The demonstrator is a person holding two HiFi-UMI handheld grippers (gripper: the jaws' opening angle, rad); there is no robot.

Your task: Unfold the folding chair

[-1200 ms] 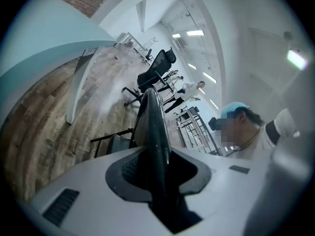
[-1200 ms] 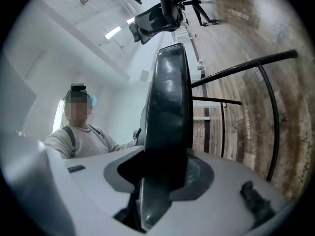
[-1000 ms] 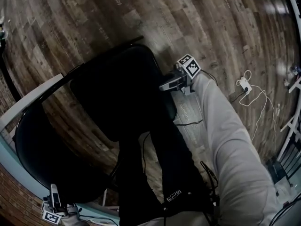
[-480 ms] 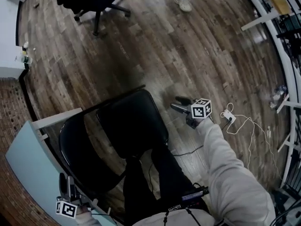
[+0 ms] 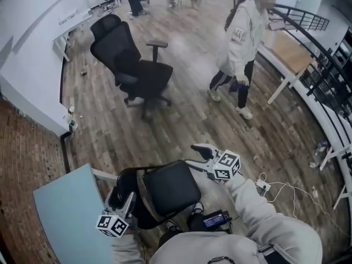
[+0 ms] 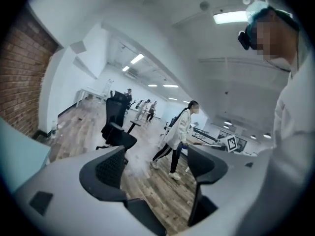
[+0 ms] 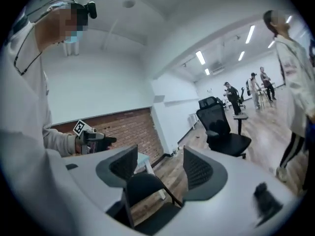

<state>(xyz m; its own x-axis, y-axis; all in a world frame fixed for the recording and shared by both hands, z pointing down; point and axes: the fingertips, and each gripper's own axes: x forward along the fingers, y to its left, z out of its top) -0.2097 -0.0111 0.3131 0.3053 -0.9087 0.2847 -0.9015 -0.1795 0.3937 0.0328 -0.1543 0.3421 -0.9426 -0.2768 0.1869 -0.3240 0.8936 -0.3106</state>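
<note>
The black folding chair (image 5: 169, 187) stands opened out on the wood floor right in front of me, seat level and backrest (image 5: 122, 196) toward the blue table. My left gripper (image 5: 130, 200) hangs above the backrest, open and empty. My right gripper (image 5: 197, 155) is raised just right of the seat, jaws wide, holding nothing. In the left gripper view the gripper (image 6: 157, 168) looks level across the room. Beyond the right gripper (image 7: 160, 168), that gripper's view shows the chair's backrest (image 7: 140, 187) below, apart from the pads, and the left gripper (image 7: 93, 141) farther off.
A black office chair (image 5: 135, 65) stands farther out on the floor. A person in a white hoodie (image 5: 242, 32) walks past at the back right. A light blue table (image 5: 66, 213) and a brick wall (image 5: 22, 153) are to my left. Cables and a power strip (image 5: 265, 186) lie on the right.
Both grippers let go of the chair, opened and rose away from it. The head view lifted from straight down to take in the room. The chair now stands free.
</note>
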